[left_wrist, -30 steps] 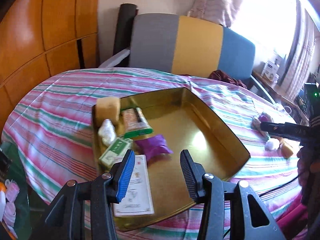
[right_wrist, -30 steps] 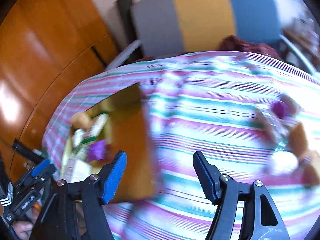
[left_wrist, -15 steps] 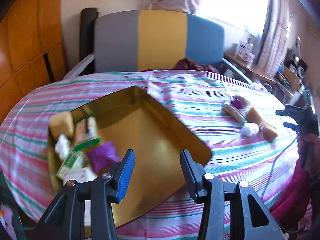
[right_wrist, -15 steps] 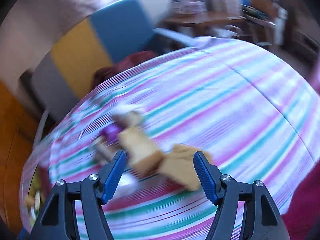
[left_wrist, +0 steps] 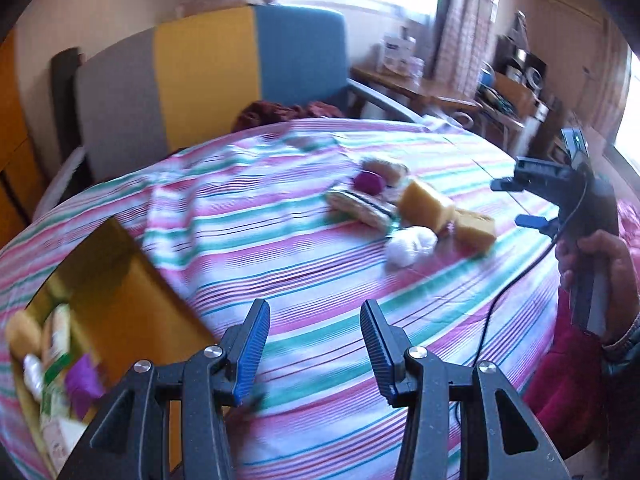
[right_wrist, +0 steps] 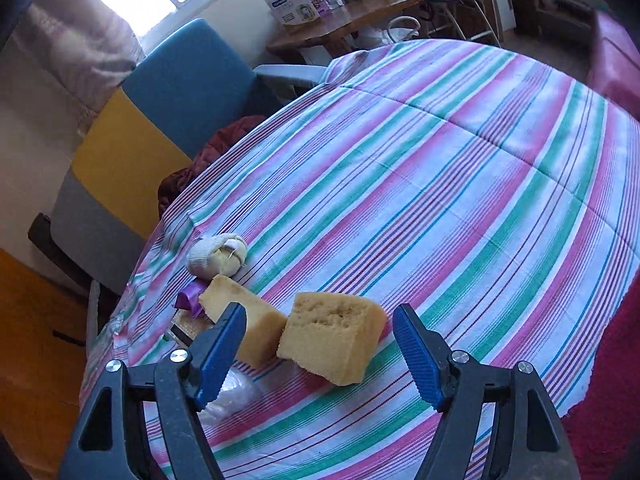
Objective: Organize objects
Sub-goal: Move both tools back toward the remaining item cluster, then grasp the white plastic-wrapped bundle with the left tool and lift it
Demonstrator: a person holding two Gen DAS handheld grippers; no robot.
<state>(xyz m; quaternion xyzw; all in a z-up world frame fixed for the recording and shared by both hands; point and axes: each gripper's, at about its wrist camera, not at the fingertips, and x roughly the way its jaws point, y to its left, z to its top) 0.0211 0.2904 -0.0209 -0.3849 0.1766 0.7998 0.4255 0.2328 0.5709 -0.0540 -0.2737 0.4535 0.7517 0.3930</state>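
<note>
Right gripper (right_wrist: 316, 354) is nearer the pile: jaws opening, empty, with the near sponge block (right_wrist: 334, 338) lying on the striped tablecloth (right_wrist: 460, 184) just ahead between the fingers, long axis roughly across the gap. Left gripper (left_wrist: 314, 346) sits half open, empty, well apart from the pile, gold tray (left_wrist: 120, 280) at its left.

A table draped in a striped cloth (right_wrist: 460, 184) carried everything. Directly between the right tongs' fingers lay a yellow sponge block (right_wrist: 334, 342), with a second sponge (right_wrist: 244, 322) touching it beside the left finger. Beyond those sat a purple piece (right_wrist: 190, 300) and a beige cloth bundle (right_wrist: 216, 258). A gold tray (left_wrist: 120, 304) rested left of the left tongs.
</note>
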